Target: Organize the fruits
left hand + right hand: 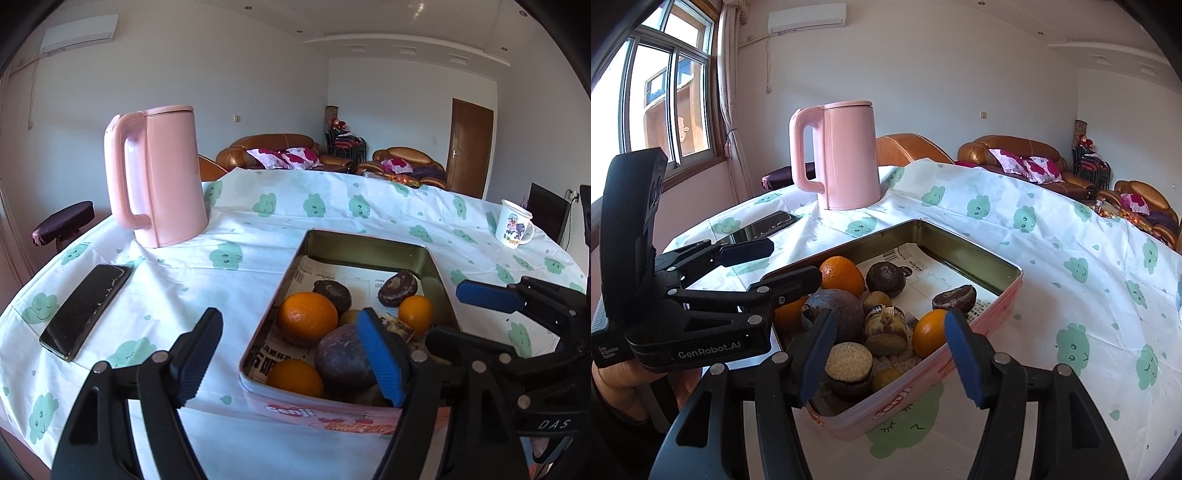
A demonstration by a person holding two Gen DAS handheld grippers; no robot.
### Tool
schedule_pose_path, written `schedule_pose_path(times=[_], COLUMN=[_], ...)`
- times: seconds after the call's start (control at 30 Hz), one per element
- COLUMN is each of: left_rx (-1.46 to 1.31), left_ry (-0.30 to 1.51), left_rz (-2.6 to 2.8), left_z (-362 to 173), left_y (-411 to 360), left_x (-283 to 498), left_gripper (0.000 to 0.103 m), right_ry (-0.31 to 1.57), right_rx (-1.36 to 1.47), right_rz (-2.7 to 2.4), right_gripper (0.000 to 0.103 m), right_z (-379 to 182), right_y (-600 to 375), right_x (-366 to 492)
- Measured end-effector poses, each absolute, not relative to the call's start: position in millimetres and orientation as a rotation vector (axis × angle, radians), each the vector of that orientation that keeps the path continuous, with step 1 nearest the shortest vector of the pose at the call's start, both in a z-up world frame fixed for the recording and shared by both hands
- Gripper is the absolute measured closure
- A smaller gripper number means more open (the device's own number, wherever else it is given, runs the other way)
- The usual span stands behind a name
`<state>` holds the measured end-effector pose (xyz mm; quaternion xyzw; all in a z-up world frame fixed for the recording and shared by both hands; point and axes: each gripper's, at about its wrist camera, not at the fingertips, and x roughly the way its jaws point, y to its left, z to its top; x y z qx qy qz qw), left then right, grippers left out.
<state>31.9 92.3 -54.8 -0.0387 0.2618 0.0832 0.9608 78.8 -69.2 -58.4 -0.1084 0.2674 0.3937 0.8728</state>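
1. Rectangular metal tin point(982, 254), pink outside, dull gold walls, newspaper-lined, sits on the cloud-print tablecloth point(1071, 295).
2. In the tin: glossy round oranges point(307, 318), a matte purple passion fruit point(345, 356), and wrinkled dark fruits point(397, 288).
3. Left gripper point(291, 356) jaws spread, empty, straddling the tin's near left wall; blue ribbed pad over the fruit.
4. Right gripper point(888, 354) jaws spread, empty, over the tin's near end.
5. Smooth pink kettle point(159, 173) behind; flat black phone point(86, 310) to the left; printed white mug point(513, 223) on the far right.
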Motion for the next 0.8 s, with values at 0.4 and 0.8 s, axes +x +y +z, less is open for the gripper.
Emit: schedule_pose_path(times=[0.4,0.8], left_rx=[-0.122,-0.114], left_ry=[0.438,0.424], left_rz=[0.181,0.159], left_z=[-37,-31], left_y=[97,85], left_x=[15,14], left_gripper=[0.008,0.008], right_ry=[0.472,0.416], right_rx=[-0.145,-0.115], right_rz=[0.711,0.681], right_gripper=[0.039,0.032], right_z=[-48,-34], right_y=[-94,-109], right_x=[78,69])
